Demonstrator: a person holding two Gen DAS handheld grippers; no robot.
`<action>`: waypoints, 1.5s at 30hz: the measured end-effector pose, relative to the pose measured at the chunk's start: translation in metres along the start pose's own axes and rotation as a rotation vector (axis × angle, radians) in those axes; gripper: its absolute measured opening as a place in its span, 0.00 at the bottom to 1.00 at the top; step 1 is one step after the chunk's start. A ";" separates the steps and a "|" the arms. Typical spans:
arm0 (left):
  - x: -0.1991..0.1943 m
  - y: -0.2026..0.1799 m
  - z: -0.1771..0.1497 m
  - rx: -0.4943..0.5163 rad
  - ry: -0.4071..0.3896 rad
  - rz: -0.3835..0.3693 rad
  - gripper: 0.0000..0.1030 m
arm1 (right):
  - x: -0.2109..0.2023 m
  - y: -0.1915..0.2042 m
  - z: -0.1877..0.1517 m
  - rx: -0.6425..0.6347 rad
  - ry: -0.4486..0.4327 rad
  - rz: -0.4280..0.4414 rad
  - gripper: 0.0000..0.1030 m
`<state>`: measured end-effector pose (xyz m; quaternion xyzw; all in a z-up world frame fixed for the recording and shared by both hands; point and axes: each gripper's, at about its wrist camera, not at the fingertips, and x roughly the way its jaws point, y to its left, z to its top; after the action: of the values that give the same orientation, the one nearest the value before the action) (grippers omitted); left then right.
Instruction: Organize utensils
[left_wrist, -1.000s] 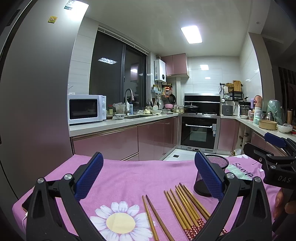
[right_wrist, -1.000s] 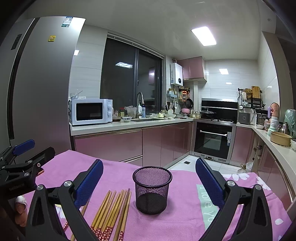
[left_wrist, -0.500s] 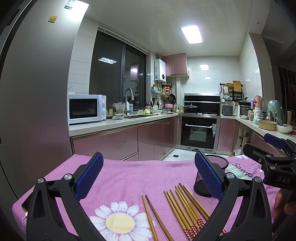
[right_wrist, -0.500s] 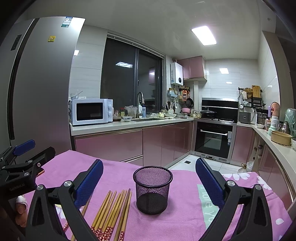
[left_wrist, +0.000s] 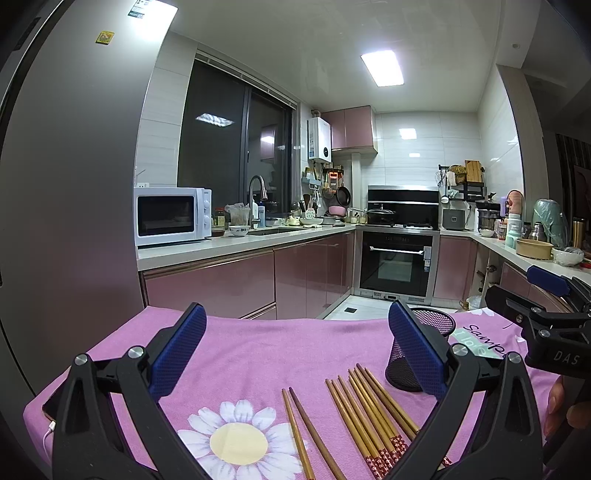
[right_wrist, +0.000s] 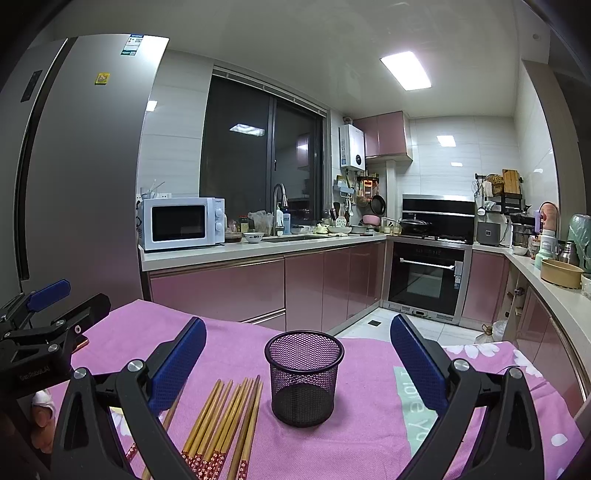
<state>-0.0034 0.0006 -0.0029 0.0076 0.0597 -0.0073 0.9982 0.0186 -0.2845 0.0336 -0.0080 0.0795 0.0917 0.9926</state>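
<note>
Both grippers spread, left gripper (left_wrist: 295, 354), right gripper (right_wrist: 297, 363), chopsticks (right_wrist: 225, 421) beside mesh cup (right_wrist: 303, 376).

Both claws are spread wide and hold nothing: the left claw (left_wrist: 295, 354) is level beside the right claw (right_wrist: 297, 360), each hand-held.

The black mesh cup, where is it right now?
In the right wrist view the black mesh cup stands upright on the pink cloth, centred between the open right claw, with the chopsticks lying just to its left.
</note>
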 end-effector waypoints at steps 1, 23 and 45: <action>0.000 0.000 0.000 0.000 0.000 0.000 0.94 | 0.000 0.000 0.000 0.001 -0.001 0.000 0.94; 0.000 0.000 0.000 0.000 0.003 0.000 0.94 | 0.000 0.002 -0.002 0.003 -0.004 -0.005 0.94; -0.001 -0.001 0.001 0.000 0.005 -0.002 0.94 | 0.000 0.001 -0.003 0.005 -0.003 -0.006 0.94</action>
<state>-0.0039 -0.0002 -0.0021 0.0074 0.0623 -0.0083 0.9980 0.0175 -0.2832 0.0305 -0.0055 0.0781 0.0886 0.9930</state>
